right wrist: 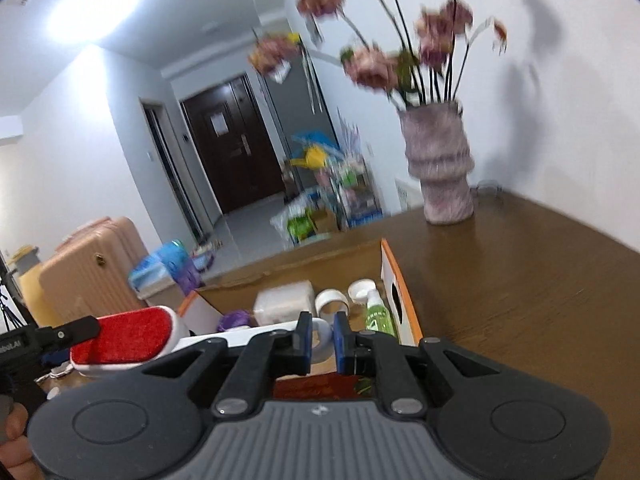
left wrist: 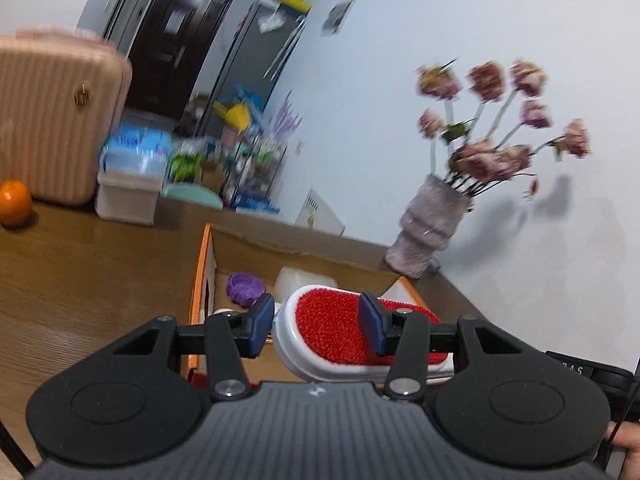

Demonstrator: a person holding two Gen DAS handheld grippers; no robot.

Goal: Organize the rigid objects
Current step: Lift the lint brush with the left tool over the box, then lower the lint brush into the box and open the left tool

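Over the cardboard box (left wrist: 208,256) at twelve o'clock on the worktop (left wrist: 80,264), the left gripper (left wrist: 318,326) is clamping its fingers on the red lint brush (left wrist: 332,332). The right gripper (right wrist: 322,344) is carrying nothing, fingers pinched narrow. Lowering the brush beside the purple lid (left wrist: 244,288) before letting go seems wise.

White brush (left wrist: 320,344) with red bristle pad, orange-edged cardboard box (left wrist: 202,276), purple cap (left wrist: 244,288), pink ribbed suitcase (left wrist: 52,132)

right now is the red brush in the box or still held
Held. The left gripper clamps the red brush above the cardboard box, not resting inside.
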